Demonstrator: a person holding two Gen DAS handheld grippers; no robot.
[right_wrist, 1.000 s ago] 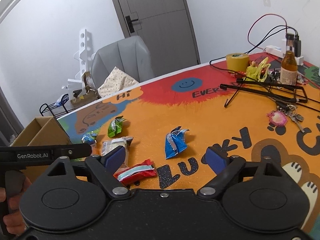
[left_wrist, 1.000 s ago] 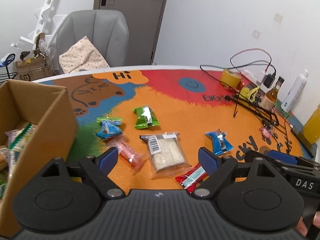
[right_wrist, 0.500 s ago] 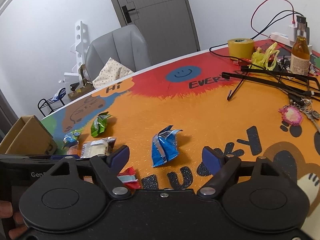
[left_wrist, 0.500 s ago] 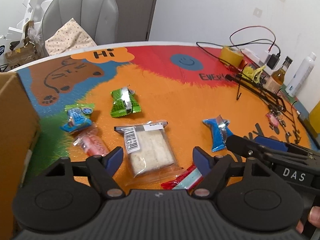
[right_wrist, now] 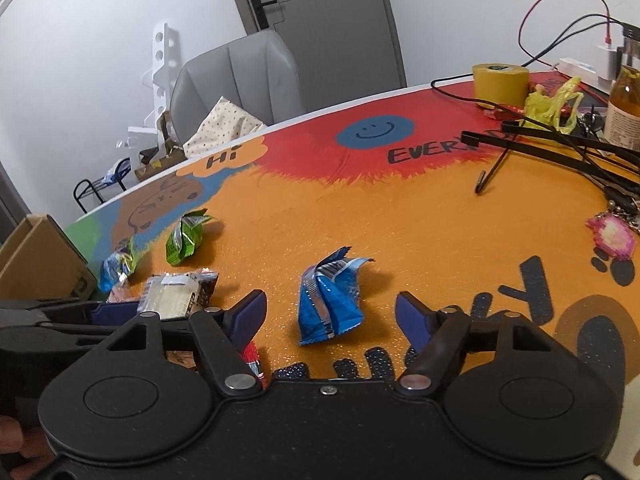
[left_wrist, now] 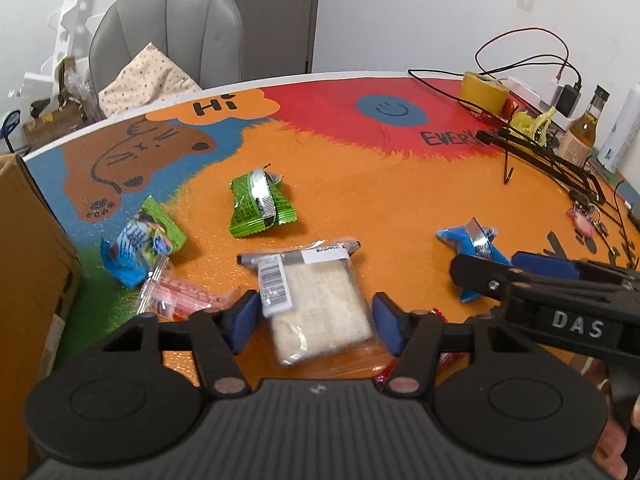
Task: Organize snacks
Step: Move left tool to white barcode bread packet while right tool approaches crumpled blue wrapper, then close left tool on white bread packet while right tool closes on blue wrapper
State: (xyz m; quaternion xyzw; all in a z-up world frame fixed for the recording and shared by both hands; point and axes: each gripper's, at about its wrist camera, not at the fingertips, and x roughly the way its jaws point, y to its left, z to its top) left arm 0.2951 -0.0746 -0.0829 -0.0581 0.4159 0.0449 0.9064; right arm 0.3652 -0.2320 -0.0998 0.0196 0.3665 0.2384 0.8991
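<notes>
Snacks lie on the colourful table mat. My left gripper [left_wrist: 316, 318] is low over a clear-wrapped cracker pack [left_wrist: 316, 300]; its jaws are closing, the pads just beside the wrapper's edges, no squeeze visible. My right gripper [right_wrist: 330, 312] straddles a blue packet [right_wrist: 330, 300], jaws closing, with gaps on both sides. A green packet [left_wrist: 260, 204], a blue-green candy bag [left_wrist: 138, 244] and a pink clear packet [left_wrist: 176, 296] lie to the left. A red packet [right_wrist: 254, 360] is mostly hidden under the fingers.
A cardboard box [left_wrist: 28, 260] stands at the left table edge. At the far right are a yellow tape roll [right_wrist: 500, 80], a bottle [right_wrist: 626, 112], a black wire rack [right_wrist: 560, 140], cables and a pink keychain [right_wrist: 612, 236]. A grey chair [left_wrist: 168, 32] stands behind the table.
Both grippers came down and forward toward the table, and their jaws narrowed. The cracker pack now lies between the left jaws, the blue packet between the right ones.
</notes>
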